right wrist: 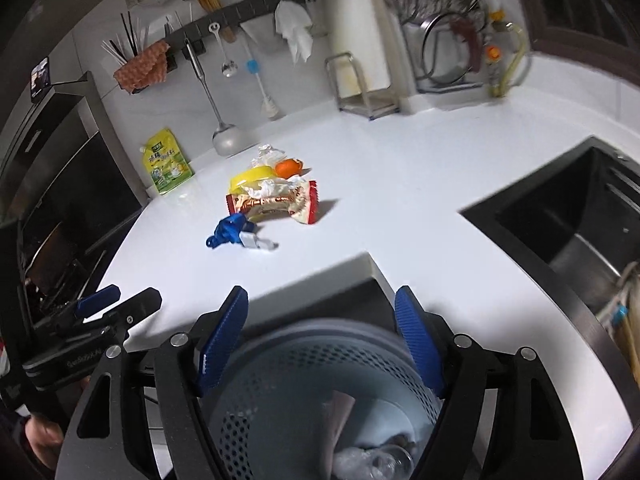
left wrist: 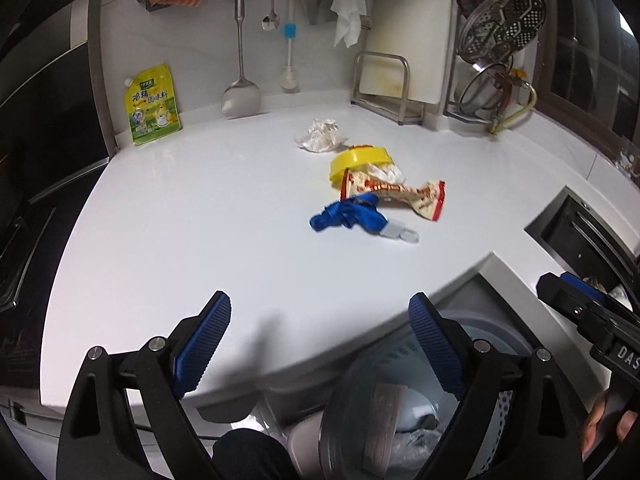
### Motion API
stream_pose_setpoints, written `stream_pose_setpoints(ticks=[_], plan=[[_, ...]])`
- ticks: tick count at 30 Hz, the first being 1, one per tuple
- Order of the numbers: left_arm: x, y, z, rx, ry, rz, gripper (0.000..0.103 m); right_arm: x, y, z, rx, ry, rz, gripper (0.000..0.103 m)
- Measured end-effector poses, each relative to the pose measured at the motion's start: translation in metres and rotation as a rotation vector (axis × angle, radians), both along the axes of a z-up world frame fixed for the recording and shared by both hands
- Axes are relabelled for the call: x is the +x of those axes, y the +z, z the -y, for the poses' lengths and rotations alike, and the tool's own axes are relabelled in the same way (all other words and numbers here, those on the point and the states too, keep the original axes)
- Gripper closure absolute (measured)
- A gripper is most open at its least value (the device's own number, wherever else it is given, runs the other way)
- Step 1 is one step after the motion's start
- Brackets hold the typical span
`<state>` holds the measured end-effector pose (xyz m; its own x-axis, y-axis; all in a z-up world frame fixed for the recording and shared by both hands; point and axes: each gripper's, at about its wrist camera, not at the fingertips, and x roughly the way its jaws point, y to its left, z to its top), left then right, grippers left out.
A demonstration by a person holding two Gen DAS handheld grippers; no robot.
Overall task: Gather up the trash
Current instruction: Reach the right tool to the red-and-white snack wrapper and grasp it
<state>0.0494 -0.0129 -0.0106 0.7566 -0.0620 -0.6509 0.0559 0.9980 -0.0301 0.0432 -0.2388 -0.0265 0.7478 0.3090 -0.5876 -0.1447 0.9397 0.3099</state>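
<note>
Perforated round bin (right wrist: pixel 304 392) beneath spread ribbed claw (right wrist: pixel 320 344); crinkled wrapper (right wrist: pixel 280 202) beyond.

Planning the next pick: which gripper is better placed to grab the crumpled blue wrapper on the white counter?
Left, probably. The left gripper is open over the white counter, facing the crumpled blue wrapper. The right gripper, also open, hangs over the grey perforated bin.

The left black two-finger gripper with ribbed blue pads (left wrist: pixel 320 344) is held low and level, its jaws spread wide with nothing between them. Just beside it, the right black gripper with the same blue pads (right wrist: pixel 320 340) tips downward, jaws likewise parted and holding nothing. Bare fingers (left wrist: pixel 608 428) of the right hand wrap its handle.
</note>
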Motion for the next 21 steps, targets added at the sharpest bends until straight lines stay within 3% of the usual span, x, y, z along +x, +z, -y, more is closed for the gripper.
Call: stream_pose_setpoints(ticks=[13,21], plan=[[0.058,-0.013,-0.012,-0.01,0.045,-0.041,0.012,0.093,0.001,-0.033,-0.094,0.09,-0.052,0.03],[0.077,-0.023,-0.016,-0.023,0.045,-0.072,0.012,0.137,-0.014,-0.054,-0.174,0.129,-0.103,0.03]])
